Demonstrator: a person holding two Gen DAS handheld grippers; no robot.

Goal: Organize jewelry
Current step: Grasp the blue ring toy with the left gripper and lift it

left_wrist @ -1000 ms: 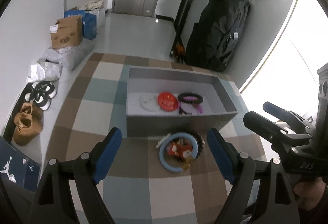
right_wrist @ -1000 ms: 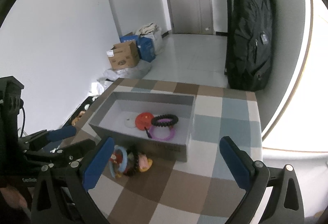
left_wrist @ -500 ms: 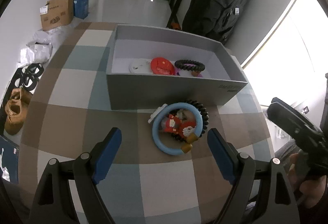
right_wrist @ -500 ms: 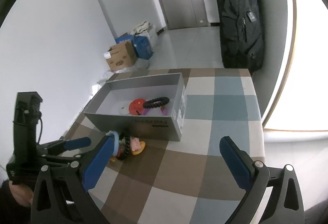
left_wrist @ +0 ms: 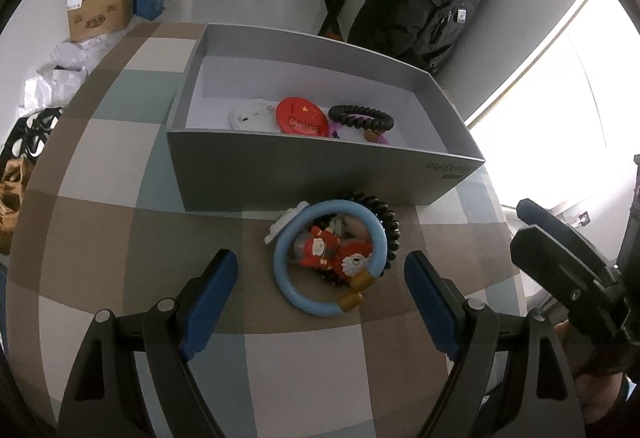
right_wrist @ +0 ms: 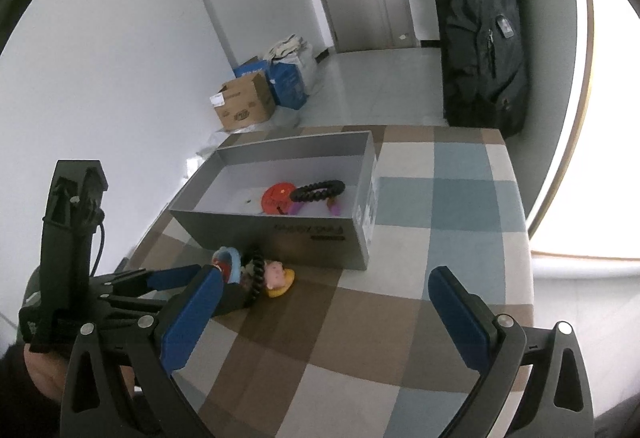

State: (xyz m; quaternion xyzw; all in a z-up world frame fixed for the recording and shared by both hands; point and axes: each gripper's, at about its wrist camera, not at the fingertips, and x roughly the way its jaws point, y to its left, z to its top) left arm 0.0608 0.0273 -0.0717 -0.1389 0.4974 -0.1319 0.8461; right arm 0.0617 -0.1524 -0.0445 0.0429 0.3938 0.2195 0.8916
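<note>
Jewelry lay in two groups on the checkered table (left_wrist: 120,165): some inside the grey box (left_wrist: 304,173), the rest in a small heap just outside the box's near wall. In the left wrist view the heap sat at 12 o'clock from the left gripper (left_wrist: 320,278), a light-blue ring (left_wrist: 288,278) circling red figure charms (left_wrist: 332,250), with a black beaded bracelet (left_wrist: 390,226) tucked under its 2 o'clock side and a white piece (left_wrist: 286,224) at its 10 o'clock edge. The left gripper's blue pads (left_wrist: 212,294) stood spread wide, one on each side of the heap and apart from it, holding nothing.

Inside the box lay a white disc (left_wrist: 250,115), a red badge (left_wrist: 302,115) and another black beaded bracelet (left_wrist: 360,117) over a purple one (left_wrist: 380,137), from 9 to 3 o'clock.

The right gripper (right_wrist: 324,314) was likewise spread, empty above bare table. Only its view showed a pink and yellow charm (right_wrist: 280,276) at the heap's 3 o'clock end, and the left gripper (right_wrist: 176,278) reaching in from 9 o'clock, whose far finger was hidden behind the right gripper's own pad. Only the left view showed the ring's gold clasp (left_wrist: 354,290) and a hand (left_wrist: 592,358) at 4 o'clock under the right gripper's body.
</note>
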